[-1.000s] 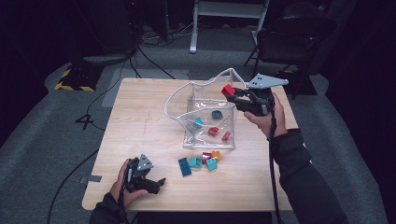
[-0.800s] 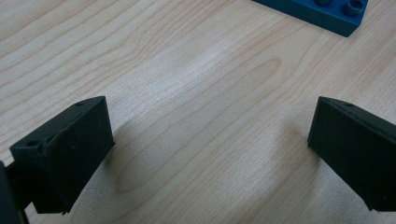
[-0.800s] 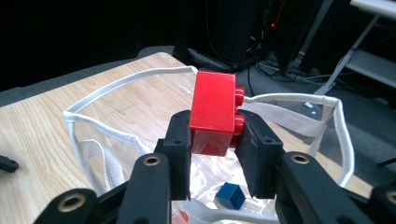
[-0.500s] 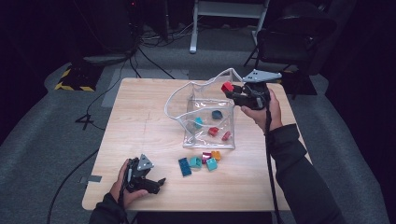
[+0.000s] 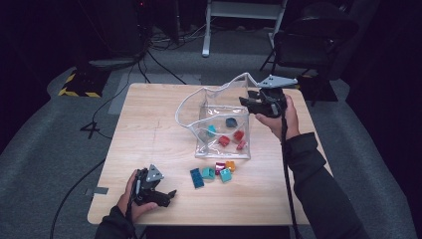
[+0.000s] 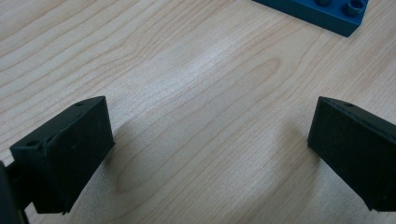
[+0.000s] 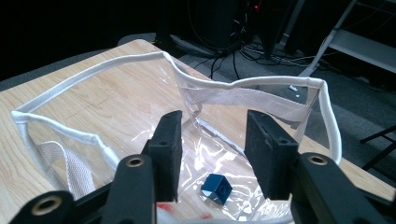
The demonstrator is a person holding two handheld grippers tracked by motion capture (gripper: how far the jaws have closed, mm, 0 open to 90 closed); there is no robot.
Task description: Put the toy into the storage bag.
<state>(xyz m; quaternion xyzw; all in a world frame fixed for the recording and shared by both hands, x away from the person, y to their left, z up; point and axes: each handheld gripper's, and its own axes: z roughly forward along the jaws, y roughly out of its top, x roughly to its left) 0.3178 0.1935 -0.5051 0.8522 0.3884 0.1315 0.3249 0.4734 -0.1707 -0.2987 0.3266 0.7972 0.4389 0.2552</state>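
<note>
Now the wooden table is carrying everything, and at its middle a clear plastic bag with a white rim is standing open, its mouth facing up. Inside it several toy bricks are lying on the floor of the bag: a dark blue brick at the far side, a teal one to the left, and red ones nearer. Just outside the bag's near wall a small cluster is sitting on the wood: a flat blue brick, teal bricks, a magenta brick and an orange brick.

At the bag's far right corner the right gripper is hanging over the rim, pointing left into the opening. Its jaws have just been opening and are standing apart with nothing between them; in the right gripper view the dark blue brick is lying below them on the bag floor.

At the near left edge the left gripper is resting on the table, jaws wide apart and empty, with the flat blue brick lying just beyond them.
</note>
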